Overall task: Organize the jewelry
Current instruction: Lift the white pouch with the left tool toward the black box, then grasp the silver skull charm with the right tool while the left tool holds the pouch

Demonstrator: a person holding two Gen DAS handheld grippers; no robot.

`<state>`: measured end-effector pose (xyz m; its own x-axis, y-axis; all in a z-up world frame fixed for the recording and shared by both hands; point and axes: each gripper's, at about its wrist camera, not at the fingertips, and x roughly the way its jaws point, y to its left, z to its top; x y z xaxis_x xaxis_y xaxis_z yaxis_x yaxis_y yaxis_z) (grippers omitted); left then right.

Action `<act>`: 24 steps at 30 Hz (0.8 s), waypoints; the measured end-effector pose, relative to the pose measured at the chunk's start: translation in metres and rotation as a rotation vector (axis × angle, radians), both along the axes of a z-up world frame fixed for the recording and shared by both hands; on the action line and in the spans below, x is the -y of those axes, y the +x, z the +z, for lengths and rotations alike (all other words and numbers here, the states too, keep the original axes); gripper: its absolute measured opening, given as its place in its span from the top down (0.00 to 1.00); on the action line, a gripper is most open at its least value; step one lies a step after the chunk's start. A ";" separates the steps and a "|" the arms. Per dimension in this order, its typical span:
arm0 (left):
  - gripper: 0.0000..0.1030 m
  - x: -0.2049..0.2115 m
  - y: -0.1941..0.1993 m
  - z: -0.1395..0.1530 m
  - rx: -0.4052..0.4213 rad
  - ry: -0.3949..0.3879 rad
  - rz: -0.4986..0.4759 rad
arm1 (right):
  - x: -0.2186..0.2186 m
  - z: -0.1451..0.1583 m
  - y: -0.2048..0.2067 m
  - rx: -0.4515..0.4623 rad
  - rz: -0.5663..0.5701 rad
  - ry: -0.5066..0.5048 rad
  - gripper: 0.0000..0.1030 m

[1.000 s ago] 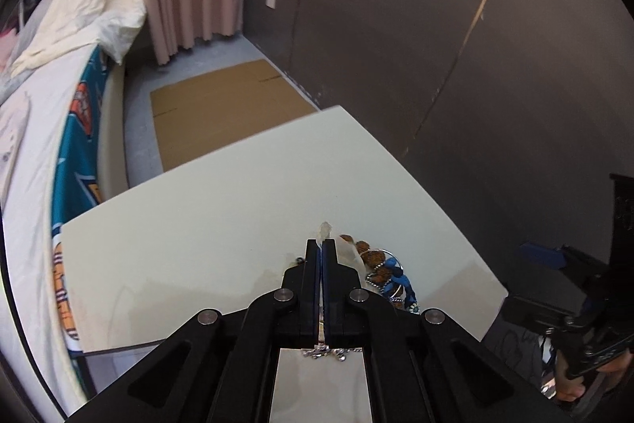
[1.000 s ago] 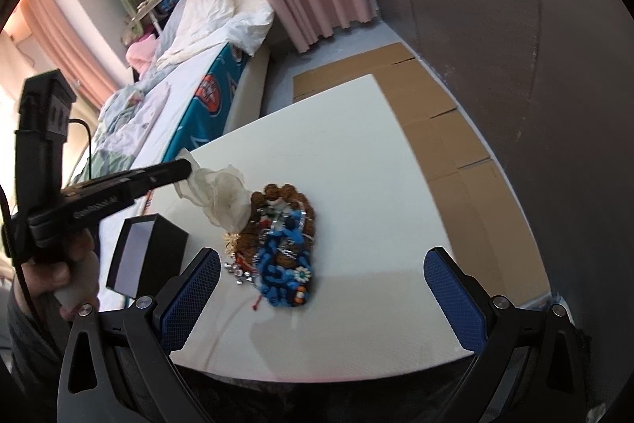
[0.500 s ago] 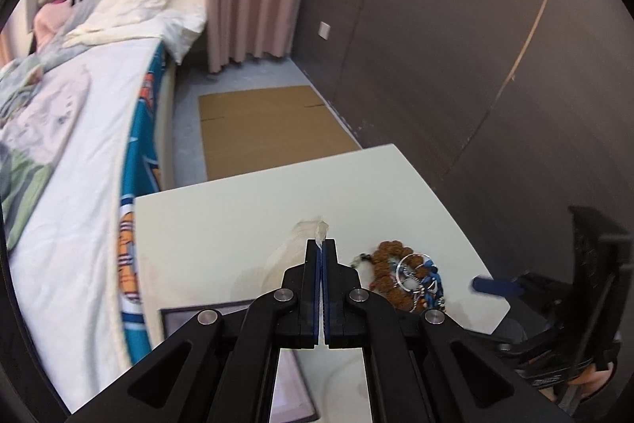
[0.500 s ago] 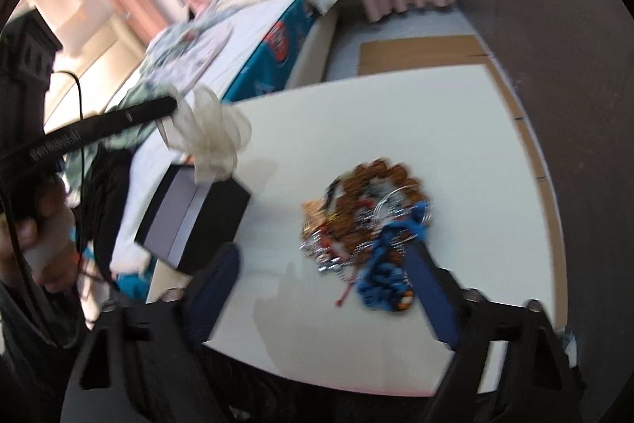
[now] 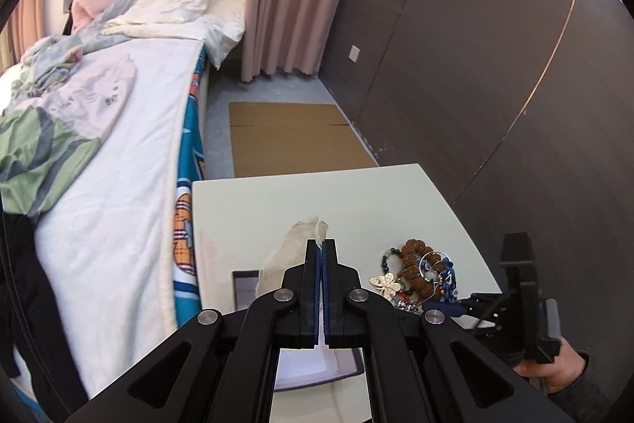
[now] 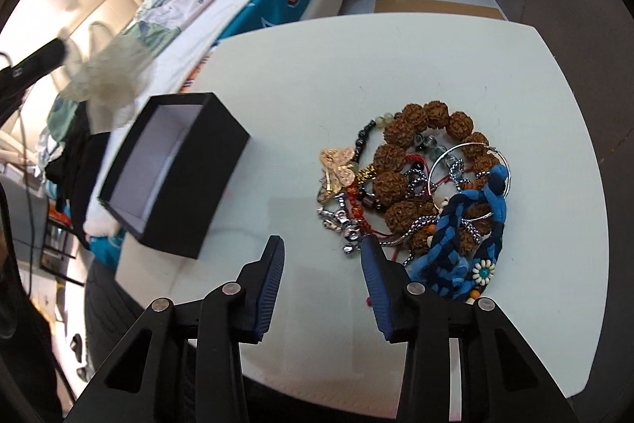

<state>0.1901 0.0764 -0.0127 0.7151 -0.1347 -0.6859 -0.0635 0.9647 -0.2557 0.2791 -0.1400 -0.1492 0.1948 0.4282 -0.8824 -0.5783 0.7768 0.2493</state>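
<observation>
Box [image 6: 174, 173] on table [image 6: 356, 58], left of jewelry pile [image 6: 420, 185]; bed [image 5: 119, 129] beyond table's left edge.

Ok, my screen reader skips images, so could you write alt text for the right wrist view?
The open right gripper hovers over a white table beside a tangled jewelry pile. An open black box sits left of the pile; farther left, the left gripper holds a sheer pouch in the air.
</observation>
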 end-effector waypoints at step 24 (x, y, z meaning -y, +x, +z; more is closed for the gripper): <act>1.00 -0.026 -0.038 -0.006 0.014 -0.049 0.066 | 0.010 0.021 -0.003 0.053 -0.015 -0.022 0.99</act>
